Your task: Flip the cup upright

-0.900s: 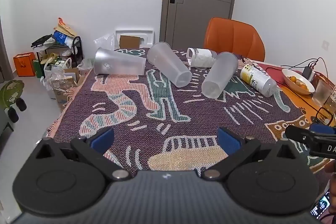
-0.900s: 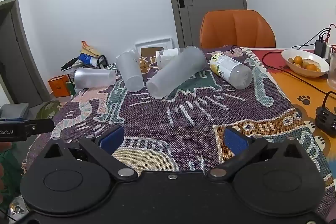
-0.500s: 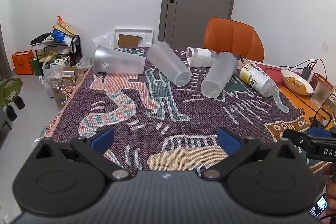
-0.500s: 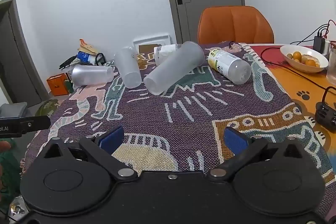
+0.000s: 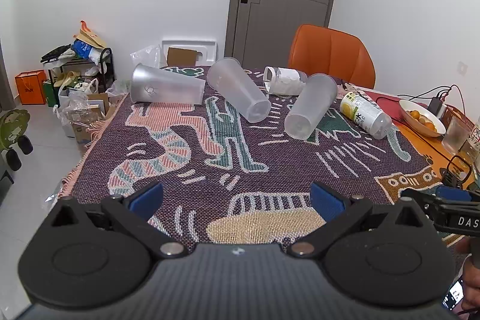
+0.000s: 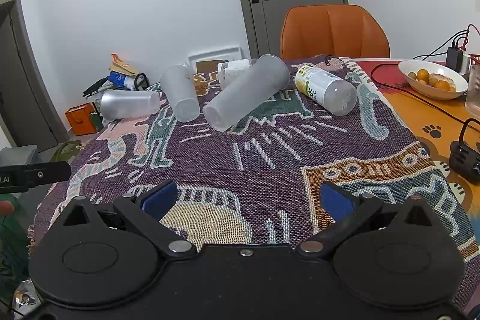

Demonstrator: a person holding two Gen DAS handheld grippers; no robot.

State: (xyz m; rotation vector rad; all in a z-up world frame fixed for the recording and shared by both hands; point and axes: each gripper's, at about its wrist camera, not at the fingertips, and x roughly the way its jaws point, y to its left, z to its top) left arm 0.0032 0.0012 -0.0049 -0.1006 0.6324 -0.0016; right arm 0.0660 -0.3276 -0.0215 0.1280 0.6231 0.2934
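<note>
Left wrist view: left gripper (image 5: 237, 200) hangs low over the near edge of the patterned cloth (image 5: 270, 164), blue pads spread wide, nothing between them. Three frosted cups lie on their sides at the far end. Left cup (image 5: 166, 84) lies crosswise, mouth toward the left table edge. Middle cup (image 5: 238, 89) and right cup (image 5: 310, 110) both point their closed bases toward the camera, mouths away. Behind them lies a small labelled jar (image 5: 283, 76); to the right, a tipped lemon-label bottle (image 5: 364, 114). Further right, a fruit bowl (image 5: 421, 117) on bare orange tabletop. Part of the right gripper's body shows at the right edge.

Right wrist view: right gripper (image 6: 246, 197) is likewise spread apart and empty, level with the near cloth edge. The right cup (image 6: 246, 92) sits nearest its line, base toward the camera, touching or just beside the jar behind it; the middle cup (image 6: 180, 93) and left cup (image 6: 129, 104) lie further left. Bottle (image 6: 325, 89) is just right of the right cup.

Judgement: no cup is upright yet and none is touched; this looks like the pre-approach. Both tools are well apart from the cups, probably held back and wide so either can reach in. Round cups may roll on contact.
</note>
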